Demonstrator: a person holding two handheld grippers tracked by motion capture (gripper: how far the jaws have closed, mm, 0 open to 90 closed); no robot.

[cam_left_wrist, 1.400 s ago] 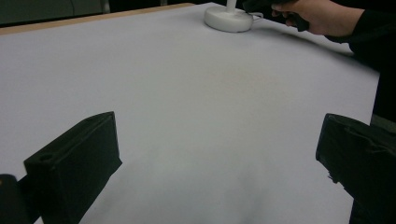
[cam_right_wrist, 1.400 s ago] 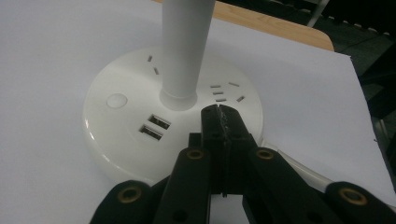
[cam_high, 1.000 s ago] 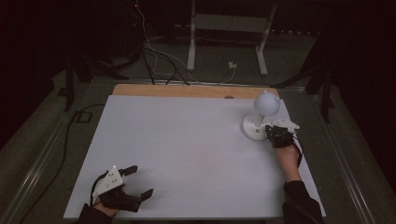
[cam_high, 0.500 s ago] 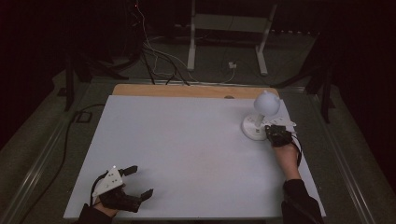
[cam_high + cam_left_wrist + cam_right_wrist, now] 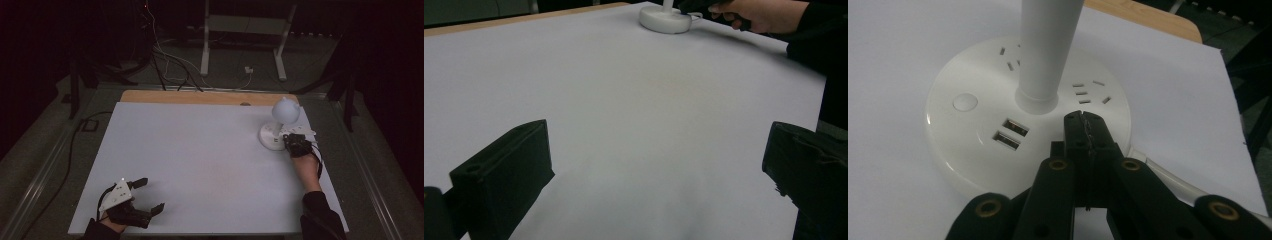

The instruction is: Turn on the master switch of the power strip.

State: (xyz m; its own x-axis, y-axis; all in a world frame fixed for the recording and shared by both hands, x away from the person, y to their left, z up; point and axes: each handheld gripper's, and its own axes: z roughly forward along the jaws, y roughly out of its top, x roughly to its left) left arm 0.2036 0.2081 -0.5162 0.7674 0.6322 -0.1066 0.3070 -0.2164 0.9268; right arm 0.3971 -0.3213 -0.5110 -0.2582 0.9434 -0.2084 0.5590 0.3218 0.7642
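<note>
At the table's far right corner, the right gripper [image 5: 1082, 122], jaws pressed together, hovers over the round white socket-and-USB lamp base [image 5: 973, 130], seemingly about to press its button, while the left gripper [image 5: 142, 195] rests spread wide.

Lamp stem [image 5: 1048, 45] cut off at top edge of right gripper view; lamp base [image 5: 666, 20] clipped at top of left gripper view.

No readable text, label, brand, number or sign appeared on anything; the round white plastic lamp base [image 5: 1028, 120] bore none.
</note>
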